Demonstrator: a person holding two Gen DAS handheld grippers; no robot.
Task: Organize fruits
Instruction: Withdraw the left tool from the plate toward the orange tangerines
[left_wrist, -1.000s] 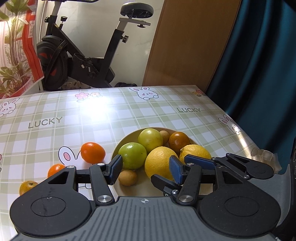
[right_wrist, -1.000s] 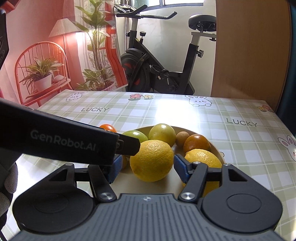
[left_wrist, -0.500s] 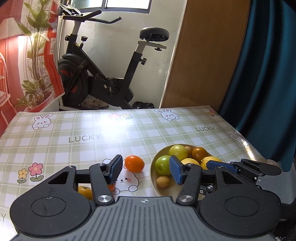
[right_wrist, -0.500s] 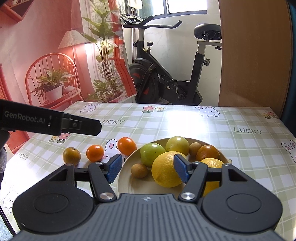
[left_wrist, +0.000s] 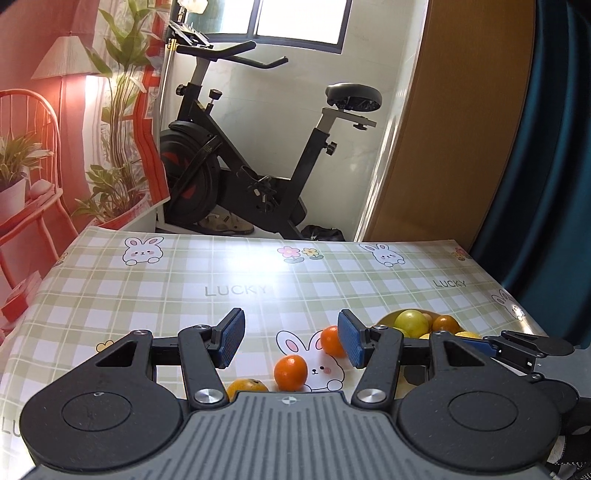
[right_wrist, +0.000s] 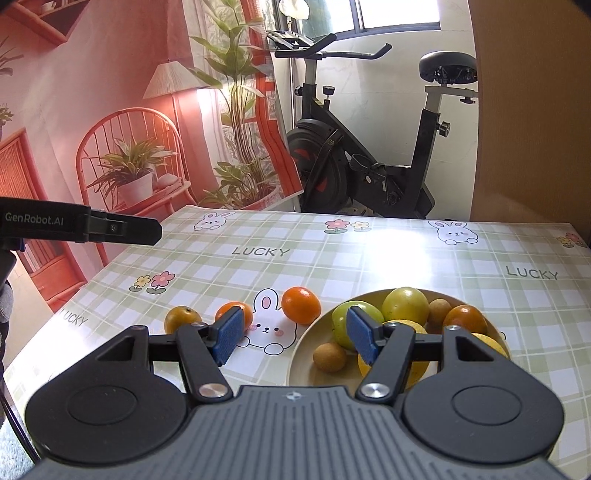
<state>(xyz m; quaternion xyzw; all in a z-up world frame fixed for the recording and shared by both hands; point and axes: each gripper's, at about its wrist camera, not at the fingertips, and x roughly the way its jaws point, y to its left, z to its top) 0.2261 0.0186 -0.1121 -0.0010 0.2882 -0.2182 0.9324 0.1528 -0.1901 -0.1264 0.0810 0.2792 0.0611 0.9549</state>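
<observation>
A cream bowl (right_wrist: 306, 354) on the checked tablecloth holds two green fruits, lemons, an orange and small brown fruits. Three tangerines lie in a row left of it: the nearest to the bowl (right_wrist: 300, 305), a middle one (right_wrist: 233, 312) and a duller one (right_wrist: 182, 319). My right gripper (right_wrist: 295, 339) hangs open above the bowl's left rim, nothing between its blue pads. My left gripper (left_wrist: 290, 344) is open too, held above the tangerines (left_wrist: 290, 372), with the bowl (left_wrist: 391, 319) off to its right. Its finger (right_wrist: 110, 229) shows at the left edge of the right wrist view.
The tablecloth (right_wrist: 369, 254) has rabbit and flower prints. An exercise bike (right_wrist: 354, 162) stands behind the table's far edge. A printed backdrop of plants and a chair hangs at the left, a wooden door and a dark curtain (left_wrist: 546, 184) at the right.
Both grippers have drawn back and risen from the bowl. The left one swung left, from over the bowl to over the tangerines. Neither changed its opening.
</observation>
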